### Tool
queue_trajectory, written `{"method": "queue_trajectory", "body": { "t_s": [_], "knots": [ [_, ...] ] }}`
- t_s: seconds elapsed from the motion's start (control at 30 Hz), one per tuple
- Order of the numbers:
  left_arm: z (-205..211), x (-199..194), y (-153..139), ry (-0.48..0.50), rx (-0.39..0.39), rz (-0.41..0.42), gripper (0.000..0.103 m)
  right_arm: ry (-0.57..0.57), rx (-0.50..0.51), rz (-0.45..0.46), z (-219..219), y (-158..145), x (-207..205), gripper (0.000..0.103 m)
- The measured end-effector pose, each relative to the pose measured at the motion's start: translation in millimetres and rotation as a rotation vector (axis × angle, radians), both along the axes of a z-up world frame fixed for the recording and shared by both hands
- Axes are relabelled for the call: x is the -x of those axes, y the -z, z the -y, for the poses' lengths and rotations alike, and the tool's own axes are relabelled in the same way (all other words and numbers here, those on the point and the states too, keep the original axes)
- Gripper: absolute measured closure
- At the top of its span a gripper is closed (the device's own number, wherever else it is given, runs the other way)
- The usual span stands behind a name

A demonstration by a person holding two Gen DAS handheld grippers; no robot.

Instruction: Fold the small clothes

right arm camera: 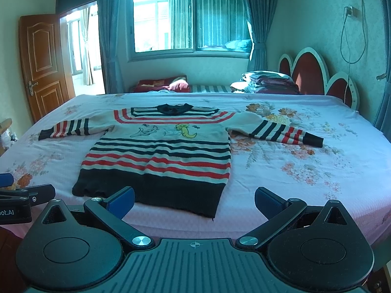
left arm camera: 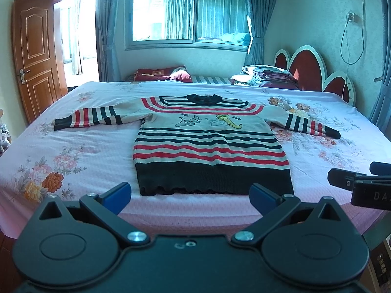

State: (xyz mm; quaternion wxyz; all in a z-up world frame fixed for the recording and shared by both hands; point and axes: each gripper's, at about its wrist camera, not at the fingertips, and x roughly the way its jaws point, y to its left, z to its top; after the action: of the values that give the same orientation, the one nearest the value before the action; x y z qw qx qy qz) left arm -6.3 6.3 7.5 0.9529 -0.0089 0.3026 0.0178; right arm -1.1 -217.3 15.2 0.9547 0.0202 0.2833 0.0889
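Note:
A small striped sweater (left arm camera: 207,144) with red, black and cream bands and cartoon figures lies flat on the bed, both sleeves spread out; it also shows in the right wrist view (right arm camera: 158,156). My left gripper (left arm camera: 190,196) is open and empty, held just short of the sweater's black hem. My right gripper (right arm camera: 194,201) is open and empty, near the hem's right corner at the bed's front edge. The right gripper shows at the right edge of the left wrist view (left arm camera: 361,183), and the left gripper at the left edge of the right wrist view (right arm camera: 22,195).
The bed (left arm camera: 73,151) has a pink floral sheet. Folded bedding (left arm camera: 266,75) and red pillows (left arm camera: 161,74) lie at the far side by the red headboard (left arm camera: 308,68). A wooden door (left arm camera: 36,53) stands open at the left. A window with curtains is behind.

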Motion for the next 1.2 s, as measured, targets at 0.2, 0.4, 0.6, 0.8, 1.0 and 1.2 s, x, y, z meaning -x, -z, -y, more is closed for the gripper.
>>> {"method": "queue_trajectory", "body": {
  "t_s": [0.2, 0.4, 0.6, 0.8, 1.0, 1.2],
  "knots": [
    [-0.7, 0.2, 0.1, 0.0, 0.001, -0.002, 0.0, 0.002, 0.001, 0.001, 0.1, 0.1, 0.7, 0.0],
    [-1.0, -0.1, 0.6, -0.003, 0.002, -0.002, 0.0, 0.004, -0.001, -0.001, 0.5, 0.7, 1.1, 0.0],
    [-0.8, -0.7, 1.8, -0.002, 0.002, -0.002, 0.0, 0.005, -0.004, -0.005, 0.7, 1.3, 1.2, 0.0],
    [-0.4, -2.9, 4.7, -0.006, 0.005, -0.007, 0.0, 0.005, -0.007, -0.008, 1.4, 1.7, 0.9, 0.0],
    [0.3, -4.1, 5.6, -0.006, 0.002, -0.007, 0.0, 0.003, -0.007, -0.009, 0.5, 1.7, -0.4, 0.0],
    [0.9, -9.7, 7.5, 0.002, 0.001, -0.016, 0.0, 0.009, -0.006, -0.01, -0.4, 2.2, -7.2, 0.0]
  ]
}}
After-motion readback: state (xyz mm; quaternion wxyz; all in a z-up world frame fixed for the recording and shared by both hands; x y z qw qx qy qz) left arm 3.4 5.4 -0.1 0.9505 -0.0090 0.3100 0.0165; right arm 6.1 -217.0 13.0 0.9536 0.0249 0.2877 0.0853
